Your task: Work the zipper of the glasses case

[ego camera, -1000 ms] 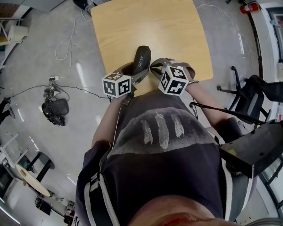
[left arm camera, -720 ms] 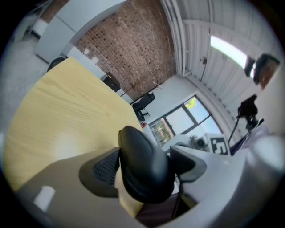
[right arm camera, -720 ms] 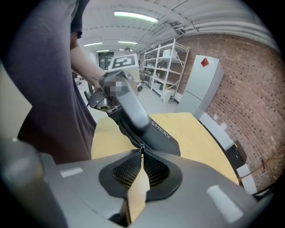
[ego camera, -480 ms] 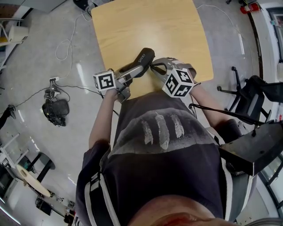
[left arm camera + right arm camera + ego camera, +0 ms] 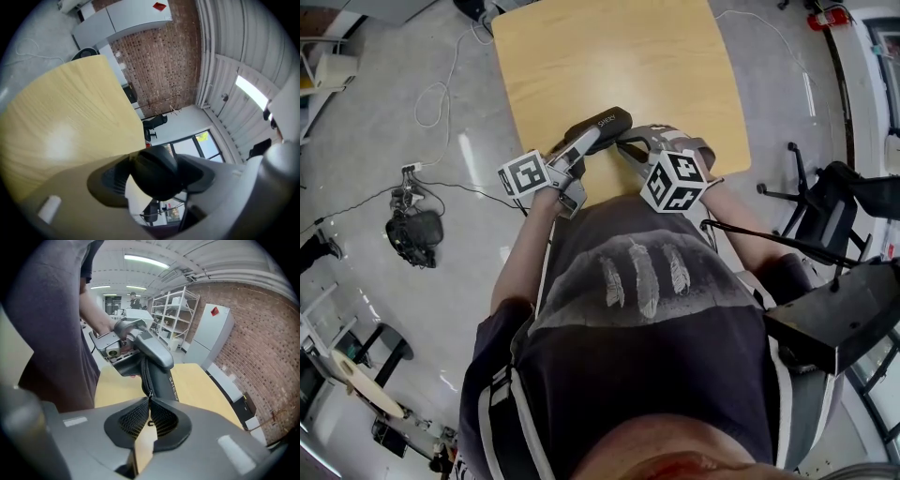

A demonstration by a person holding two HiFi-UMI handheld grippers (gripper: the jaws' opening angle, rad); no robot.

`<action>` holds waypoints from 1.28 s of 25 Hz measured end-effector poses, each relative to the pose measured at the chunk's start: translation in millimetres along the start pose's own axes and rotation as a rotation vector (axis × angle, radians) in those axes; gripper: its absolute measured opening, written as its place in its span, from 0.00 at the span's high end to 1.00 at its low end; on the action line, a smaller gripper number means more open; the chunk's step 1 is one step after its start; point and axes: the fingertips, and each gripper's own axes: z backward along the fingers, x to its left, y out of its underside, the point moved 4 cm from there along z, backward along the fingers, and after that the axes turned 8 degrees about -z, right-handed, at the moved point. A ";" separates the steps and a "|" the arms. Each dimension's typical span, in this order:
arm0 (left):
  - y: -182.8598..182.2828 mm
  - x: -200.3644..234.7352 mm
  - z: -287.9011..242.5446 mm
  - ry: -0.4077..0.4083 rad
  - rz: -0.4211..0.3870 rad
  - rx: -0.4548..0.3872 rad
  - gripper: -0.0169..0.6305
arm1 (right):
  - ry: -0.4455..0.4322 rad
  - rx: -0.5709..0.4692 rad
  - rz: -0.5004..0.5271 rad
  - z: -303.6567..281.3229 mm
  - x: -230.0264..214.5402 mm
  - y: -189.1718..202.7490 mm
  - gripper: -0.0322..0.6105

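Clamps black oval hard-shell glasses case point(image 5: 598, 127) end-on in left tool point(image 5: 154, 176), jaws just closing further; pinches its metal zipper pull point(image 5: 150, 397) in right tool point(image 5: 149, 420), long axis spanning both

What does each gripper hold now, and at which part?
The left gripper, whose jaws have just been closing, clamps the glasses case by its rounded end. The right gripper pinches the zipper pull.

a lab or workshop; brick wall point(image 5: 267, 338), metal shelving point(image 5: 174, 317), cables point(image 5: 420, 101) across a polished concrete floor point(image 5: 384, 309)
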 end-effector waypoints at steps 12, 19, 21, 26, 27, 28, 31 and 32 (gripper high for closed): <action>11.7 17.9 2.2 -0.135 0.040 -0.160 0.51 | -0.025 0.005 -0.048 -16.1 12.5 -8.1 0.95; 21.9 23.3 20.5 0.128 0.112 0.078 0.34 | -0.111 0.010 0.130 -10.8 22.2 12.0 0.95; 23.7 25.1 23.7 0.213 0.141 0.160 0.28 | -0.155 0.020 0.190 -8.1 24.2 19.5 0.95; 55.4 27.0 -0.7 0.271 0.174 0.391 0.28 | -0.150 -0.006 0.248 0.2 30.2 28.9 0.95; 59.5 26.7 -2.7 0.289 0.205 0.397 0.28 | -0.132 -0.025 0.243 4.1 29.1 26.4 0.95; 60.3 26.5 -2.6 0.312 0.247 0.377 0.28 | -0.113 -0.046 0.240 9.1 27.0 22.4 0.95; 47.3 22.3 4.5 0.443 0.407 0.210 0.28 | -0.046 -0.123 0.263 31.2 18.4 4.8 0.95; 42.2 17.8 6.6 0.506 0.464 0.155 0.28 | -0.017 -0.152 0.284 40.4 15.3 -2.1 0.95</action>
